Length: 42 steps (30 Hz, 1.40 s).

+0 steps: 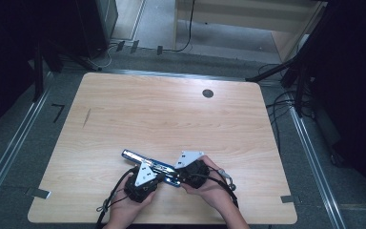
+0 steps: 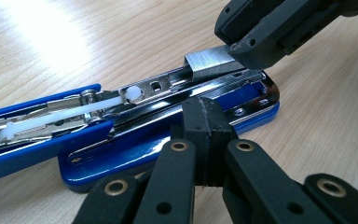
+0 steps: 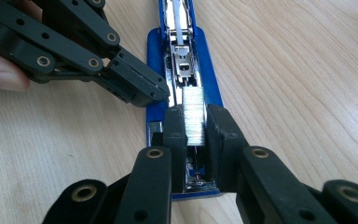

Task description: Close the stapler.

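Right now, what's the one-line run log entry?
left gripper: shut, pressing stapler base | right gripper: shut on staple strip over open stapler's magazine | table

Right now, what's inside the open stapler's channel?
A strip of staples sits in the open stapler channel, clamped between the right gripper jaws. Behind it, the white pusher rod. The front end is hidden by the jaws.

Open stapler blocks the near edge; table beyond lies free
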Available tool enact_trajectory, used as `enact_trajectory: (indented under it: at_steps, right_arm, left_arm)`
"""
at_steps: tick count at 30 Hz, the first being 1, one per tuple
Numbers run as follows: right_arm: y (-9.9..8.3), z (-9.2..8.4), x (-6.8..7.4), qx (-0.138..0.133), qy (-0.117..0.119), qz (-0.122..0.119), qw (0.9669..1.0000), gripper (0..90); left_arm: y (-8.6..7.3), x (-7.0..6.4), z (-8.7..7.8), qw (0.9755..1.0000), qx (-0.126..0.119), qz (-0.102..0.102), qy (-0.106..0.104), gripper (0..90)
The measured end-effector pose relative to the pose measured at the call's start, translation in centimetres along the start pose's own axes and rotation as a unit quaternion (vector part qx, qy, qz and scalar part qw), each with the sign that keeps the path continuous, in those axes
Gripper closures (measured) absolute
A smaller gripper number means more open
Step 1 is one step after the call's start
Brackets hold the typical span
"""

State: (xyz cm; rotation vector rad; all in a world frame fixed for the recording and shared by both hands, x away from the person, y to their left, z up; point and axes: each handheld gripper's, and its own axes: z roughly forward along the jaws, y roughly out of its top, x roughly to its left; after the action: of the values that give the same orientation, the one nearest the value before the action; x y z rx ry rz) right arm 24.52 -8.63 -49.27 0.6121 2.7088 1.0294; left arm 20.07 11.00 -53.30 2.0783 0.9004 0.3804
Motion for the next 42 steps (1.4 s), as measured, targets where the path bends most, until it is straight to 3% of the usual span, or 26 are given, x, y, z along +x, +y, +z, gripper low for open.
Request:
enact_trajectory:
  at_steps: [11, 21, 42]
  right_arm:
    - [-0.04, -0.05, -0.27, 0.001, 0.007, -0.002, 1.0, 79.7]
    - [0.44, -0.02, -0.09, 0.012, 0.011, -0.018, 0.9997, 79.7]
    - [0.67, -0.29, -0.38, 0.016, 0.02, -0.004, 0.9997, 79.8]
  left_arm:
    - [0.0, 0.01, 0.0, 1.0, 0.0, -0.001, -0.001, 90.0]
    - [0.0, 0.0, 0.02, 1.0, -0.001, -0.002, -0.001, 90.0]
    - [0.0, 0.01, 0.02, 1.0, -0.001, -0.002, 0.0, 90.0]
